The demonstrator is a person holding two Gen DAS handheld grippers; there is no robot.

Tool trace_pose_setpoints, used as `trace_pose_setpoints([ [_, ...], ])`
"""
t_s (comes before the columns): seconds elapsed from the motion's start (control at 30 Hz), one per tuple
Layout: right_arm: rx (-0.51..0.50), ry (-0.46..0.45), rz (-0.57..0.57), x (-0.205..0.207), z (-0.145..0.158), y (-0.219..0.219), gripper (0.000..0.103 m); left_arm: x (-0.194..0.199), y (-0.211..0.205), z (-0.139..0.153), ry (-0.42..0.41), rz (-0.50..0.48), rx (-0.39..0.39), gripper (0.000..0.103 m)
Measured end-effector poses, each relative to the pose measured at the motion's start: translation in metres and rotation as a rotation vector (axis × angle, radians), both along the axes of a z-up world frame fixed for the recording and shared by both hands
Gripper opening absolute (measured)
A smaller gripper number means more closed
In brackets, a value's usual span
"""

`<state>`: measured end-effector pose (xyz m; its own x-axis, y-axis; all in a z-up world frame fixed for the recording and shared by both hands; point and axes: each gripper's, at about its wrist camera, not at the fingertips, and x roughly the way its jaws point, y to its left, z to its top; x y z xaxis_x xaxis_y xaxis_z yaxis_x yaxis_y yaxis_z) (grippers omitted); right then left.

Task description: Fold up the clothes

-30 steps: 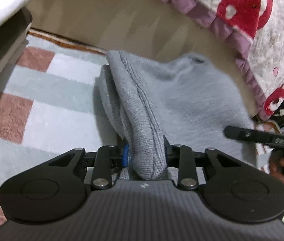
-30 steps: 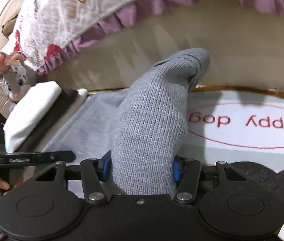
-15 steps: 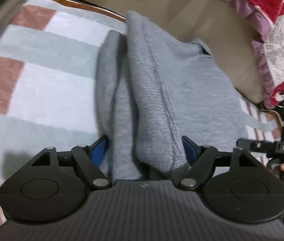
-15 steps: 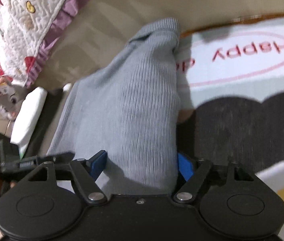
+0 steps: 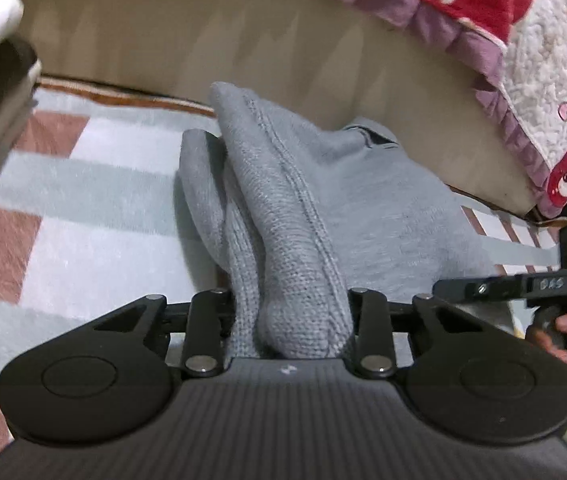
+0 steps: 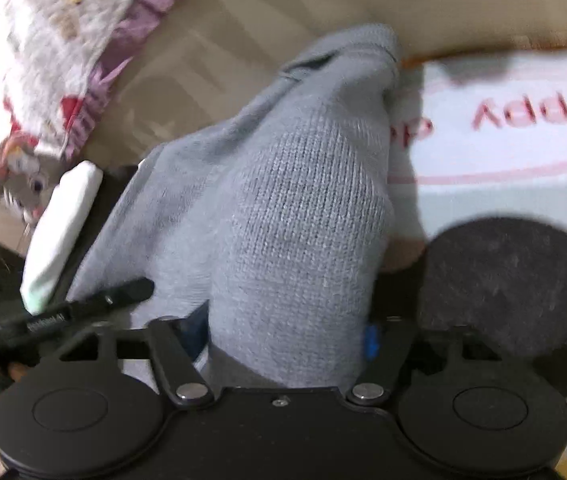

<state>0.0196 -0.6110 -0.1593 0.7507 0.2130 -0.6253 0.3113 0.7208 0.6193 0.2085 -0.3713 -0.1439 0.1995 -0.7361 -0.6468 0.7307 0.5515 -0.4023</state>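
My left gripper (image 5: 291,320) is clenched on a bunched fold of the grey knit sweater (image 5: 363,208), which lies on the checked rug (image 5: 63,208) with bare rug open to its left and its far edge close against the beige bed base (image 5: 243,40) under the quilt (image 5: 543,40). My right gripper (image 6: 289,332) grasps another thick fold of the same sweater (image 6: 303,200), lifted off the rug (image 6: 503,152), which lies open to the right with its pink lettering, while a white pillow (image 6: 63,232) sits near on the left
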Motion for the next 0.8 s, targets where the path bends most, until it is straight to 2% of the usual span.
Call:
trace_pose_setpoints([
  [0.13,-0.056,-0.048,0.002,-0.014,0.032,0.018,0.06,-0.009,0.007,0.01,0.021,-0.03,0.004,0.031],
  [0.27,-0.131,0.068,0.039,-0.009,0.034,0.024,0.063,-0.006,0.003,-0.008,0.05,-0.022,0.088,0.033],
  [0.33,-0.108,0.098,0.028,-0.007,0.023,0.018,0.069,0.002,0.003,-0.015,0.1,-0.023,0.078,0.037],
  [0.4,-0.04,0.102,0.004,-0.008,0.01,0.009,0.075,0.01,0.003,-0.022,0.158,-0.029,0.06,0.046],
  [0.43,-0.005,0.103,-0.002,-0.01,0.002,0.005,0.077,0.013,0.003,-0.025,0.181,-0.033,0.054,0.047],
  [0.53,0.075,0.065,-0.013,-0.01,-0.015,-0.006,0.082,0.018,-0.001,-0.032,0.2,-0.047,0.045,0.05],
  [0.6,0.077,0.048,-0.021,-0.005,-0.016,-0.009,0.081,0.018,-0.002,-0.03,0.164,-0.028,0.042,0.039],
  [0.63,0.049,0.048,-0.025,-0.001,-0.014,-0.006,0.078,0.015,-0.001,-0.028,0.137,0.001,0.038,0.037],
  [0.7,-0.03,0.029,-0.013,0.0,-0.002,0.007,0.064,0.001,-0.003,-0.02,0.035,0.016,0.062,0.033],
  [0.8,-0.137,-0.026,0.01,-0.008,0.027,0.03,0.06,-0.026,-0.003,-0.005,-0.102,0.005,0.096,0.031],
])
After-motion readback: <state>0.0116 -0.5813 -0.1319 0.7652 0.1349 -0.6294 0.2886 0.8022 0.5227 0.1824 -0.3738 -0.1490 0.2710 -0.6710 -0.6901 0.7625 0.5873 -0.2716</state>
